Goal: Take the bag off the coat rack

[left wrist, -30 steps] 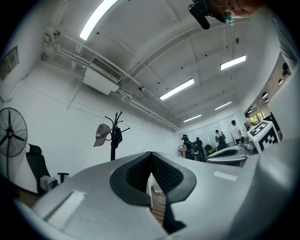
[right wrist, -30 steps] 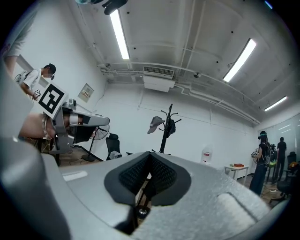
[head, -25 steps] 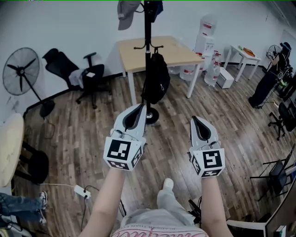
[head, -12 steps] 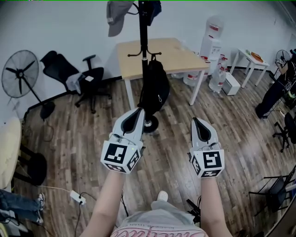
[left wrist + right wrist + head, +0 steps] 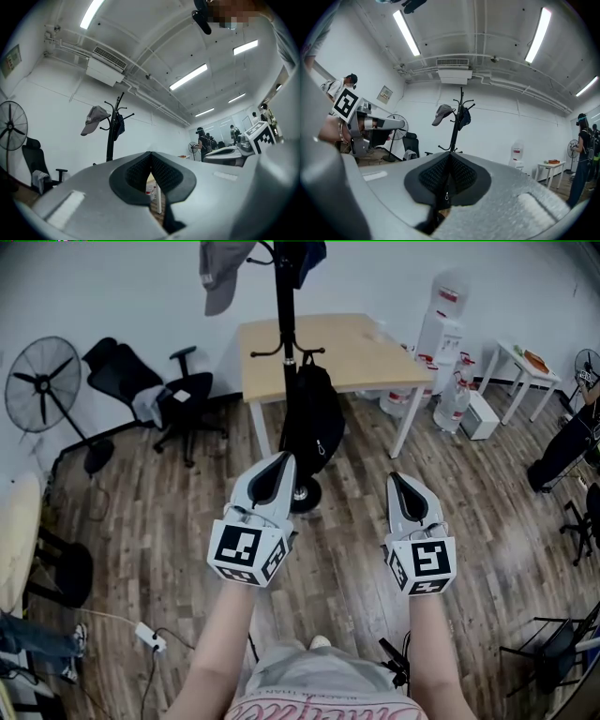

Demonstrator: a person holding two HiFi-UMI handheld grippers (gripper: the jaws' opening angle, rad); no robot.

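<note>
Left gripper (image 5: 279, 463): you've got the jaws pressed together, pad against pad, nothing between them, held out ahead of you.
Right gripper (image 5: 398, 486): same story, jaws closed and empty, carried alongside the left one with a clear gap between the two.
Bag (image 5: 312, 413): there it is, a black backpack on a lower hook, hanging down against the pole just beyond your left gripper; neither gripper touches it.
Coat rack (image 5: 284, 315): black pole, upright on the wooden floor (image 5: 169, 521), its round base peeking out beside your left gripper.
Top hooks: a grey cap (image 5: 217, 273) on one side, a dark garment (image 5: 305, 254) on the other.
Table (image 5: 361, 352): light wooden top, white legs, right behind the rack.
Left wall: black office chair (image 5: 141, 381) and a standing fan (image 5: 39, 385).
Right side: water dispenser (image 5: 442, 320) beyond the table.
</note>
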